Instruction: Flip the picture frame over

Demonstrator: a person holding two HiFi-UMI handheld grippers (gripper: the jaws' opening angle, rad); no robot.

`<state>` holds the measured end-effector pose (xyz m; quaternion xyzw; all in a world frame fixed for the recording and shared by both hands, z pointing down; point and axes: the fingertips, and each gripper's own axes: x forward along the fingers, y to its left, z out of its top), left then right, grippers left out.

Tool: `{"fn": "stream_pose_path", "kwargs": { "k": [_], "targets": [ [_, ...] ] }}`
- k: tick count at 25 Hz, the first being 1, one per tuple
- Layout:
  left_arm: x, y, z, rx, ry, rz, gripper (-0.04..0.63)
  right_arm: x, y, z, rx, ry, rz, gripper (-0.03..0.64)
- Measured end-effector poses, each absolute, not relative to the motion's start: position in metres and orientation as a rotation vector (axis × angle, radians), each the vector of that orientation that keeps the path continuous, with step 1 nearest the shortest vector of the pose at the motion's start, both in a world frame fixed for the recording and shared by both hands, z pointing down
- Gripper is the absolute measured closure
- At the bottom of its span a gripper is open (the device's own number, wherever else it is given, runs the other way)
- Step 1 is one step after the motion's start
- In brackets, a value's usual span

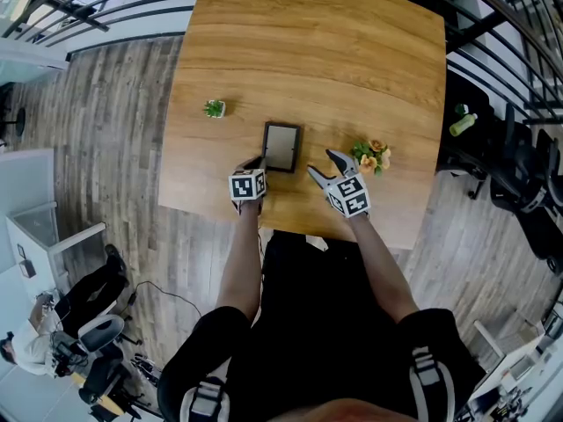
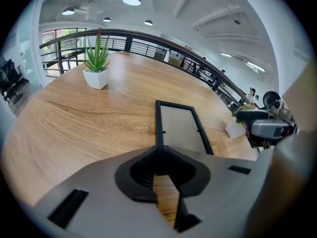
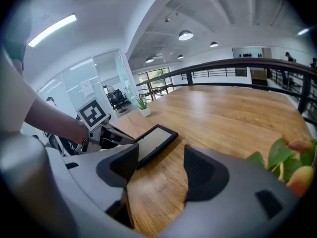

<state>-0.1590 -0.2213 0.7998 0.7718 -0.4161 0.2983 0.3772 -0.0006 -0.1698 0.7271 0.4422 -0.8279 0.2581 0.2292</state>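
A black picture frame point(image 1: 281, 146) with a pale panel lies on the wooden table point(image 1: 308, 51), in front of me. My left gripper point(image 1: 258, 161) is at the frame's near left corner. In the left gripper view the frame point(image 2: 181, 128) runs away from the jaws, and its left rail is pinched between the nearly closed pads of the left gripper point(image 2: 159, 155). My right gripper point(image 1: 321, 163) hovers just right of the frame with its jaws wide apart and nothing between them. The right gripper view shows the frame point(image 3: 154, 140) beyond the open right gripper point(image 3: 161, 170), with the left gripper point(image 3: 106, 135) at its near end.
A small potted green plant point(image 1: 214, 108) stands to the frame's left. A bunch of orange flowers point(image 1: 371, 156) sits close to the right gripper's right side. The table's near edge point(image 1: 290, 227) is just under both hands. Railings ring the far side.
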Motion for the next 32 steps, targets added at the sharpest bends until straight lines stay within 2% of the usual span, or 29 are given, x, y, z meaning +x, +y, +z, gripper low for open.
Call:
{"fn": "stream_pose_path", "kwargs": {
  "k": [21, 32],
  "targets": [
    [-0.151, -0.198, 0.76, 2.004, -1.136, 0.626, 0.541, -0.016, -0.149, 0.726, 1.108, -2.345, 0.75, 0.331],
    [-0.133, -0.197, 0.705, 2.089, -1.222, 0.489, 0.541, -0.008, -0.14, 0.72, 1.141, -2.433, 0.945, 0.341]
  ]
}}
